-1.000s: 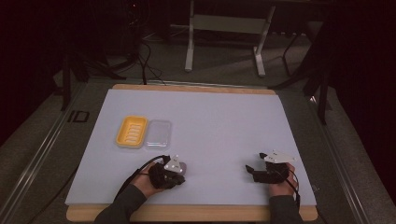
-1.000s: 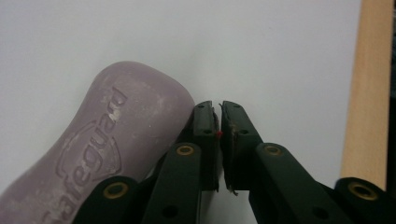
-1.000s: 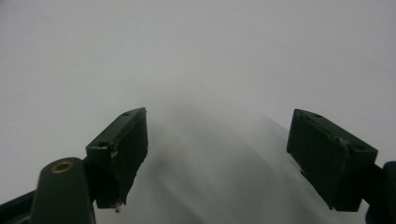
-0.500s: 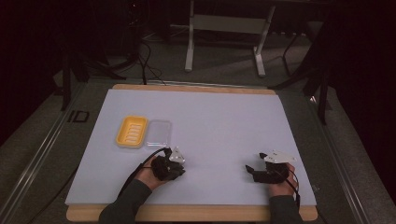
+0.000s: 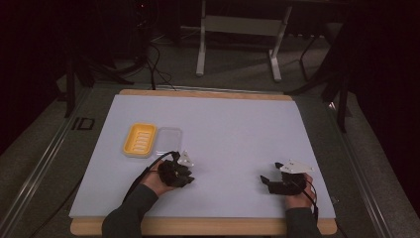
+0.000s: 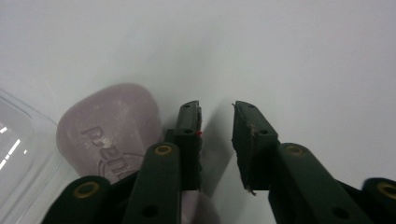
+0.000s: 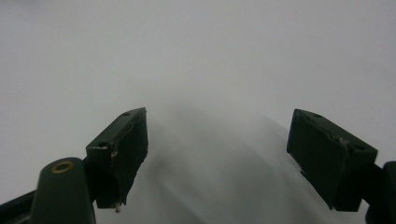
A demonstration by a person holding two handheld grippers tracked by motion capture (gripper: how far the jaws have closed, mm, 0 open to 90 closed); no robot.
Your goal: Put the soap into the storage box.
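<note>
A pale lilac bar of soap with a stamped word lies on the white table, just left of my left gripper's left jaw and touching it or nearly so. The left gripper has a narrow gap between its jaws, with bare table in it. In the high view this gripper sits just near of a yellow soap dish and a clear lid. My right gripper is wide open over bare table, at the front right.
An edge of the clear lid shows at the far left of the left gripper view. The white table top stretches wide beyond both grippers. Its wooden front edge lies near the person's forearms.
The left gripper has moved a little forward, toward the dish and lid. The right gripper has stayed where it was.
</note>
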